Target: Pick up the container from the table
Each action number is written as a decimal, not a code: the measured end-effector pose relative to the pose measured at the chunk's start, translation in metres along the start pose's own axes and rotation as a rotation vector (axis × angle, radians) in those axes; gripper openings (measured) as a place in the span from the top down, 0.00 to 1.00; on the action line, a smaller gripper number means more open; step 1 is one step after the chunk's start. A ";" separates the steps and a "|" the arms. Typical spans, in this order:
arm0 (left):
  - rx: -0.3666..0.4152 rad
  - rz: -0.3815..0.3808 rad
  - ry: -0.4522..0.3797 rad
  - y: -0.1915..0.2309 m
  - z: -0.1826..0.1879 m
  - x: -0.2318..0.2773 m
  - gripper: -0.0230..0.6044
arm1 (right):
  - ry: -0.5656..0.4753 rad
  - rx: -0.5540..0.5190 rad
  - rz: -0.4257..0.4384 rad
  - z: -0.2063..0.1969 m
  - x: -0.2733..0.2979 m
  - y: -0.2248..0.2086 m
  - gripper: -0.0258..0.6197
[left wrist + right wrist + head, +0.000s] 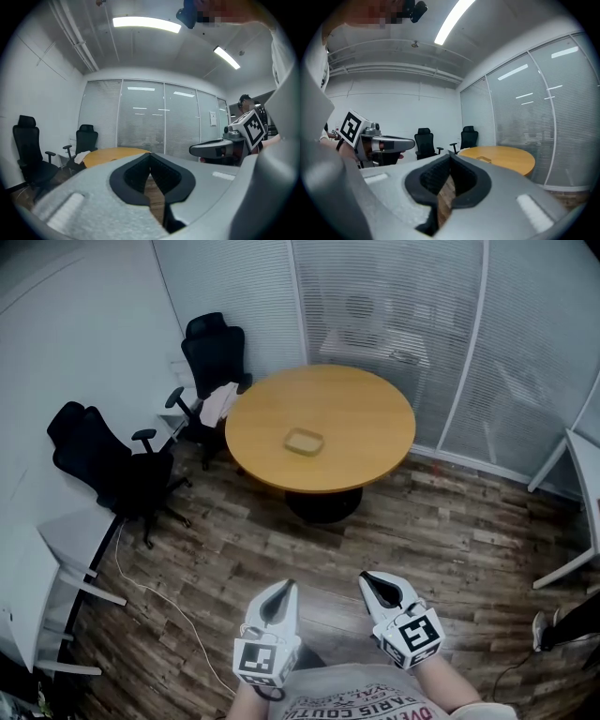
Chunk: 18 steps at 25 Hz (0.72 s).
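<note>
The container (304, 441), shallow, pale and rectangular, lies near the middle of the round wooden table (361, 395), alone on its top. Both grippers are held well short of the table, over the plank floor (450, 540) on its near side, pointing roughly level towards it. The left gripper (288, 585) has its jaws together, tips meeting, with nothing between them; only floor shows through the hollow behind the tips. The right gripper (366, 577) is the same: jaws closed tip to tip and empty. The two sit side by side, apart from each other. To the table's left stand two black chairs: one (214, 352) just beside its far left edge with a pale cloth (220, 401) on the seat, the other (103, 460) farther left. A glass wall (394, 306) with blinds runs behind the table. A thin cable (159, 601) trails across the floor on the table's near left.
</note>
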<state>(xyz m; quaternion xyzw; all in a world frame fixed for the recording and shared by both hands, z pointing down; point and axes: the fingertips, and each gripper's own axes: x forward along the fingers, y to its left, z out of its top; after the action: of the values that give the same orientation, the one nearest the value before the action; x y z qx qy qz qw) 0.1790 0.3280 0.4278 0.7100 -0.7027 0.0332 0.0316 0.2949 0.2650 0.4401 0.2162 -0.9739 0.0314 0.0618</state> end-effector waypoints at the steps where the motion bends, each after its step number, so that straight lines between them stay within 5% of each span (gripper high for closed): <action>1: -0.011 -0.002 0.003 0.014 -0.001 0.008 0.95 | 0.007 -0.002 -0.005 0.001 0.014 -0.002 0.96; 18: -0.017 -0.131 -0.006 0.282 0.036 0.159 0.95 | 0.058 0.052 -0.157 0.040 0.293 -0.029 0.96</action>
<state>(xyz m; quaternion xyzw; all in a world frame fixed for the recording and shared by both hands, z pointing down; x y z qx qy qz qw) -0.1015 0.1637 0.4061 0.7542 -0.6552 0.0229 0.0379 0.0390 0.1132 0.4411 0.2926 -0.9505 0.0580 0.0869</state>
